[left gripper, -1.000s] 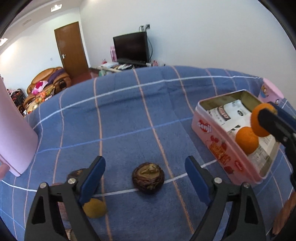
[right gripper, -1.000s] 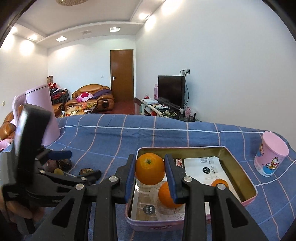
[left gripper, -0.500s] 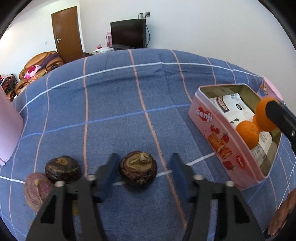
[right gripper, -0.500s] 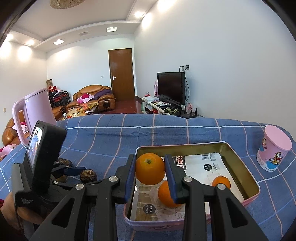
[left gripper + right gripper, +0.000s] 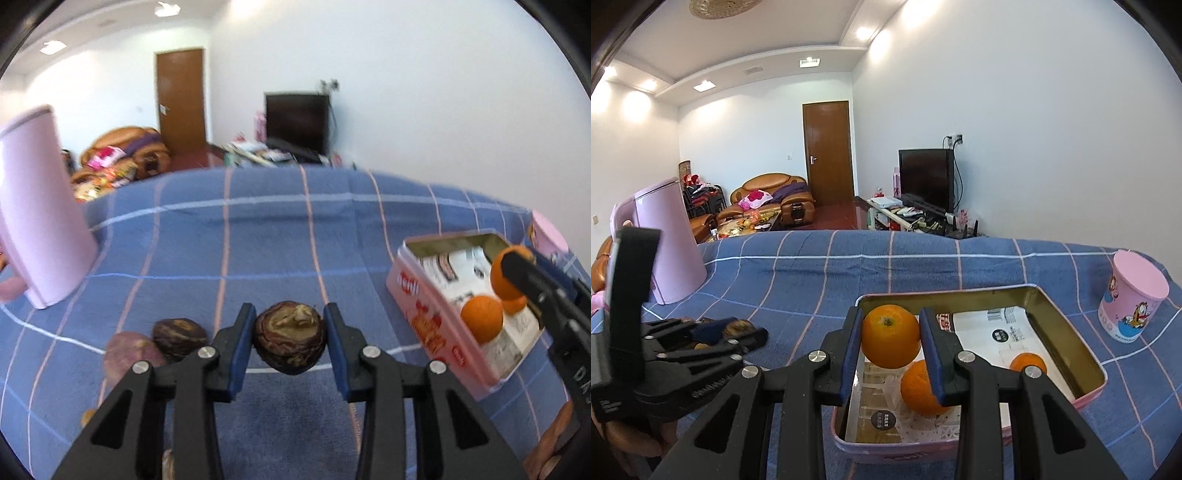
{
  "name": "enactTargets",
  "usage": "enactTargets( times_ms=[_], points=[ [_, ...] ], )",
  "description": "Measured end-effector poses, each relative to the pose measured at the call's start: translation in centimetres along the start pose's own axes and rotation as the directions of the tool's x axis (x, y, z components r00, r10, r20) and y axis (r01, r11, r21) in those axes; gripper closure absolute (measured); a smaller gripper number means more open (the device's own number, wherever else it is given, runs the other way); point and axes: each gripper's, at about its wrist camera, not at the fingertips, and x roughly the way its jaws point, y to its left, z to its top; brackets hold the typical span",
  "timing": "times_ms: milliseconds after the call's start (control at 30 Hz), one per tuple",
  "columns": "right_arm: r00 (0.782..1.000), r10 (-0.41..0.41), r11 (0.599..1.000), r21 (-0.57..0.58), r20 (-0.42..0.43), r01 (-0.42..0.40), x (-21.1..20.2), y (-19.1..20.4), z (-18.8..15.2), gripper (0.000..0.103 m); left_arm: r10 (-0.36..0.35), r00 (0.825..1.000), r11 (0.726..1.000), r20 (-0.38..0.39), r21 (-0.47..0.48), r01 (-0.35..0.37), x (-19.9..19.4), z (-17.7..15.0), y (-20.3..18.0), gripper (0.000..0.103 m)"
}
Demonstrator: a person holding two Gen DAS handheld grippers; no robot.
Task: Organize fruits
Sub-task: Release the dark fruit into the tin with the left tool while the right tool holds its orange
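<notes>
**A:** What did your left tool (image 5: 290,341) have between its blue pads?

**B:** You had the round, dark brown fruit with the wrinkled, marbled skin (image 5: 290,341) there. The jaws were closing, and both pads already sat against its sides, so it was clamped. It looked raised just clear of the blue checked cloth (image 5: 266,240) on the counter.

**A:** And what lay around that tool?

**B:** Just to the left of its left finger lay a second dark brown fruit (image 5: 180,338), touching a dull purple, rounded one (image 5: 127,356) further left. Far off to the left stood a tall pale pink jug (image 5: 40,225). To the right sat the pink rectangular tin with red print on its side (image 5: 436,332), with oranges inside.

**A:** How about your right tool (image 5: 891,341)?

**B:** Its jaws were together on a round orange with a small green stem mark (image 5: 891,341), pads pressed on both sides. You held it above the near left end of the open tin (image 5: 1067,332).

**A:** What was under and beyond it?

**B:** Right below the held orange lay another orange (image 5: 919,387) on white paper, partly behind the right finger. A smaller one (image 5: 1028,363) lay further right in the tin. Well to the right, outside the tin, a pink cartoon-printed cup with a lid (image 5: 1132,301) stood upright.
</notes>
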Motion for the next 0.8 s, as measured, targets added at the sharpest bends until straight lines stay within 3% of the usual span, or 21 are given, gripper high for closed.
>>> enactTargets(
  times_ms=[167, 367, 800],
  points=[
    [1.000, -0.008, 1.000, -0.011, 0.005, 0.008, -0.1, 0.1, 0.0, 0.069, 0.070, 0.993, 0.998, 0.100, -0.013, -0.069, -2.0, -0.2, -1.1, 0.064],
    [0.999, 0.002, 1.000, 0.004, 0.039, -0.002, -1.1, -0.3, 0.3, 0.069, 0.112, 0.986, 0.993, 0.128, -0.049, -0.106, -2.8, -0.7, -1.9, 0.063],
    [0.999, -0.003, 1.000, -0.025, 0.045, 0.004, -2.4, -2.8, -0.2, 0.069, 0.099, 0.981, 0.994, 0.164, -0.058, -0.091, -3.9, -1.6, -3.8, 0.063]
  ],
)
